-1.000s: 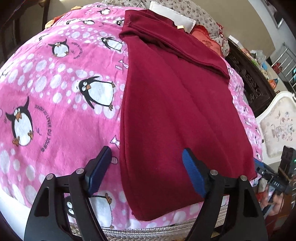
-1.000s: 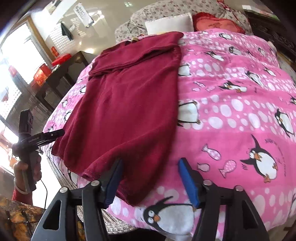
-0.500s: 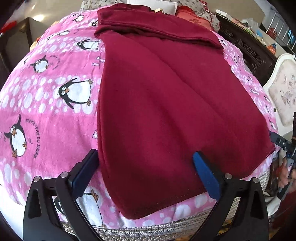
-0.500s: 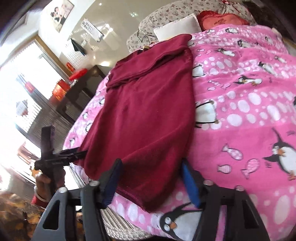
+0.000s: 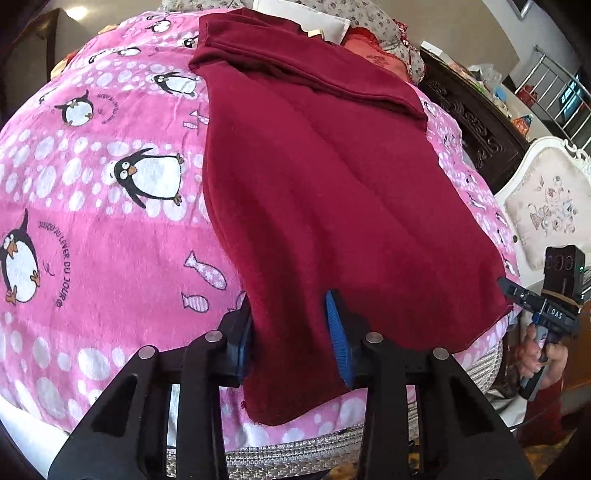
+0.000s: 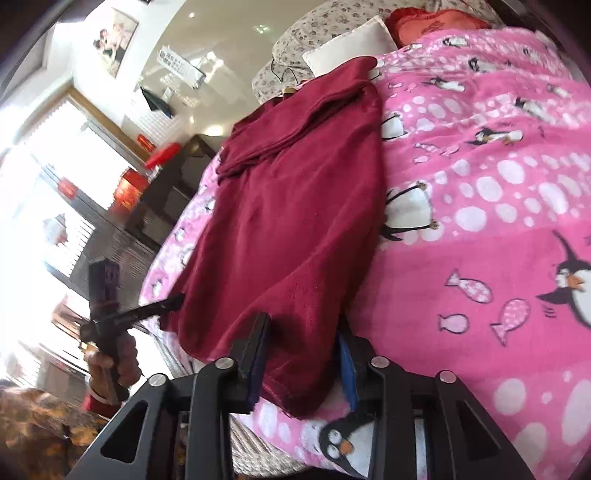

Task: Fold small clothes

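A dark red garment point(image 5: 325, 192) lies flat on the pink penguin blanket point(image 5: 96, 236), its far end folded over. My left gripper point(image 5: 291, 325) has the garment's near left hem bunched between its blue pads, and its jaws are closing. My right gripper point(image 6: 303, 350) holds the near right hem corner point(image 6: 295, 384) between its pads, jaws also closing. In the left wrist view the right gripper point(image 5: 517, 293) shows at the cloth's right corner, held by a hand point(image 5: 535, 358). In the right wrist view the left gripper point(image 6: 171, 301) reaches the cloth's left corner.
A white pillow point(image 6: 354, 44) and a red cushion point(image 6: 436, 22) lie at the bed's head. Dark wooden furniture point(image 5: 476, 122) and a white upholstered chair point(image 5: 546, 206) stand beside the bed. The woven bed edge point(image 5: 288, 458) runs just below the hem.
Both grippers went from wide open around the near hem to closed in on it. The cloth now rises in folds between the pads of each. Neither hand has shifted much.
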A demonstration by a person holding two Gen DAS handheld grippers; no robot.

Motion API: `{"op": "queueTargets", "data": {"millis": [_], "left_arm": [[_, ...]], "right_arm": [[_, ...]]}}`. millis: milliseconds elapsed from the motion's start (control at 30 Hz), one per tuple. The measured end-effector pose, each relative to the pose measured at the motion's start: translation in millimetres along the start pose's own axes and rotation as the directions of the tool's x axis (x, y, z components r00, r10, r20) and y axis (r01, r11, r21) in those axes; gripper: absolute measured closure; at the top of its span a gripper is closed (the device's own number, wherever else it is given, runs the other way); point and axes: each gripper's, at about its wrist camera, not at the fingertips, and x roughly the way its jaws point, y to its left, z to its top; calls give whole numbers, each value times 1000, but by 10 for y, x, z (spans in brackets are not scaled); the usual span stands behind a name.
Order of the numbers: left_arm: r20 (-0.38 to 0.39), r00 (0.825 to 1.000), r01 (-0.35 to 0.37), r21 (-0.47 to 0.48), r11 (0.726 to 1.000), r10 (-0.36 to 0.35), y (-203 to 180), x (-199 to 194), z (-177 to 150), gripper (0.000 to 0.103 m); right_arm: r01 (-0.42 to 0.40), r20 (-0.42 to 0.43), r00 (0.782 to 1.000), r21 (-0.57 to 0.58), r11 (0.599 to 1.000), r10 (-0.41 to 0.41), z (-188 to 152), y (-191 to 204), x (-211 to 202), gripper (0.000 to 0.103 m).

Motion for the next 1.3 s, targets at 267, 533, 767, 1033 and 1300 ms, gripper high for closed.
{"op": "queueTargets", "data": {"millis": [267,533,767,1033,1300], "left_arm": [[-16,997,78,-102,992,-80,128,6,47,62],[-15,992,123,-88,989,-125,110,-74,68,88],[91,980,184,-109,977,-175,262,-377,440,93],[205,964,194,-119,974,-167,481,-524,1253,93],[265,957,150,-120,981,-114,564,-313,2581,93]], "right_arm": [[19,-27,999,-37,999,-20,-28,36,-8,58],[-186,51,981,7,983,185,101,34,45,93],[-256,136,952,-138,957,274,649,364,-140,94],[-204,252,936,-180,962,246,1538,398,34,95],[-72,317,942,-124,990,108,2679,135,526,95]]}}
